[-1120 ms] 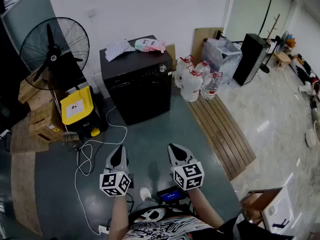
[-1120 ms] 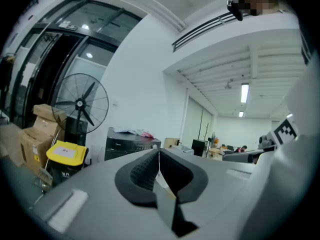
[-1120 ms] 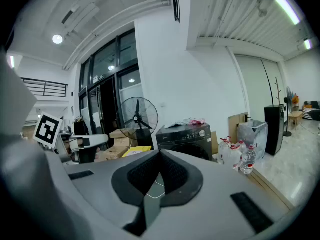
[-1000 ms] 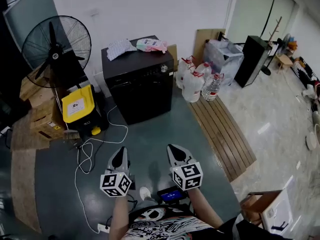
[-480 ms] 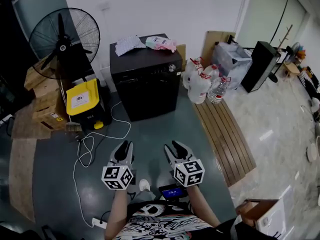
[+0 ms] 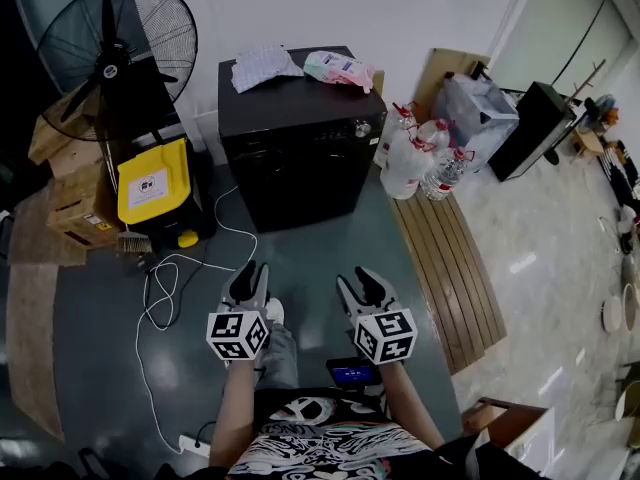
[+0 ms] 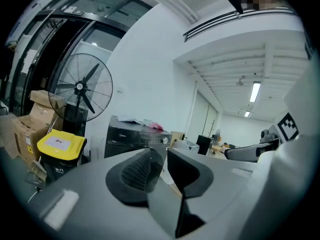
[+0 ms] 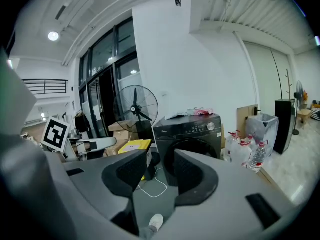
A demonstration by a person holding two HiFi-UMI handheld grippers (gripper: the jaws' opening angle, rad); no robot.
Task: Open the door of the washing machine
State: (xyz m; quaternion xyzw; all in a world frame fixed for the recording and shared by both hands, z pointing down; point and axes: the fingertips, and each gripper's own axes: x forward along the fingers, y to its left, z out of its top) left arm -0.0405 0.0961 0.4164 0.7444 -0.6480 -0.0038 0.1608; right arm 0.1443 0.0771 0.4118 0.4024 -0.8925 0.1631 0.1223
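The black front-loading washing machine (image 6: 300, 158) stands against the white wall with its round door shut. It also shows in the left gripper view (image 7: 132, 136) and the right gripper view (image 8: 192, 131). My left gripper (image 6: 248, 274) and right gripper (image 6: 362, 282) are held side by side over the dark floor, pointing at the machine and well short of it. Both pairs of jaws are opening, the right wider than the left. Nothing lies between the left gripper's (image 7: 162, 159) fingers or the right gripper's (image 8: 159, 166).
A standing fan (image 6: 105, 43), cardboard boxes (image 6: 62, 183) and a yellow-lidded bin (image 6: 152, 180) stand left of the machine. Water bottles (image 6: 420, 163) and a wooden slat mat (image 6: 445, 268) lie to its right. A white cable (image 6: 165, 288) trails across the floor. A cloth (image 6: 265, 65) and pink packet (image 6: 340, 68) rest on top.
Both grippers have moved forward toward the machine, and it now sits nearer in view. Their jaws, shut before, have parted.
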